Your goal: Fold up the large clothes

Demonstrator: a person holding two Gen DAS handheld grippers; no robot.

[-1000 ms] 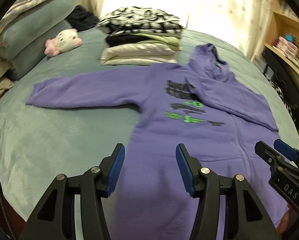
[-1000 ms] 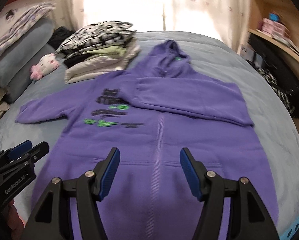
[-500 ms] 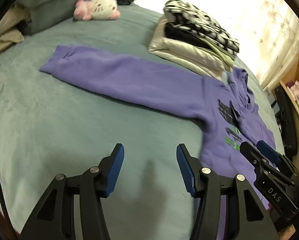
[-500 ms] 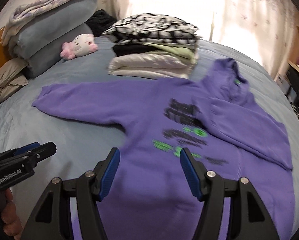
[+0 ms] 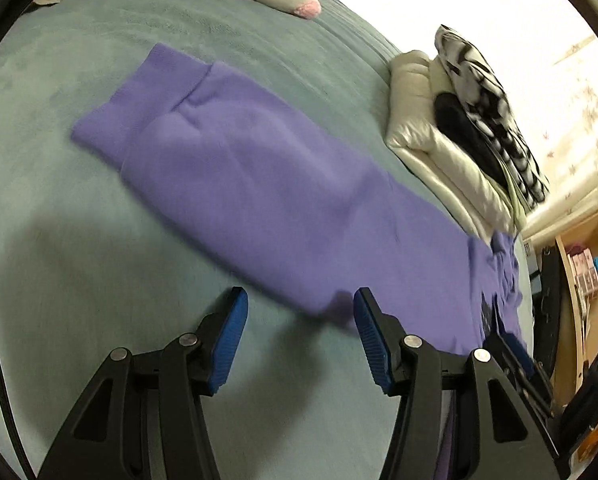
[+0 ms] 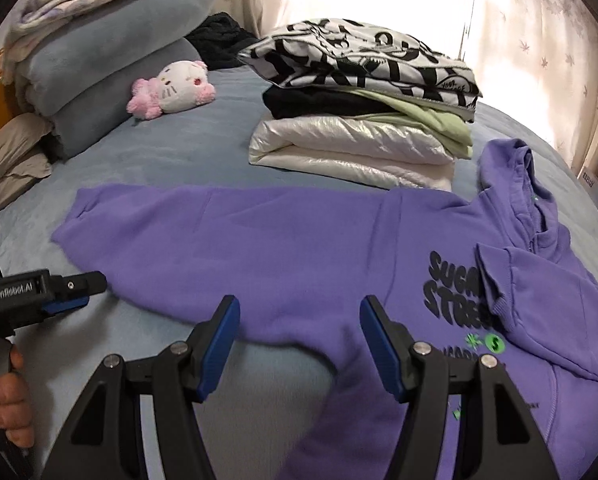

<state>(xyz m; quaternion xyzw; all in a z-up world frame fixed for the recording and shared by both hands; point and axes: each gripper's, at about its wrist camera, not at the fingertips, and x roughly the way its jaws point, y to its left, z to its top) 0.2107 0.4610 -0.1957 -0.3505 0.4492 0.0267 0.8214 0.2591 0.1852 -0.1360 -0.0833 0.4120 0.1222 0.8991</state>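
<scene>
The purple fleece hoodie [image 6: 299,248] lies flat across the grey-blue bed [image 6: 179,148], one sleeve already folded over its chest, the other stretched toward the pillow edge. Left gripper [image 5: 299,320] and right gripper [image 6: 299,328] hover over that outstretched sleeve, both jaws wide and empty, probably to fold it inward.

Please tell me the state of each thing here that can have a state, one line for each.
Hoodie: flat on bed, one sleeve folded across the chest, the other stretched out.
Clothes pile: folded, stacked.
Left claw: open, empty.
Right claw: open, empty.
Plush: lying by the pillows.
</scene>
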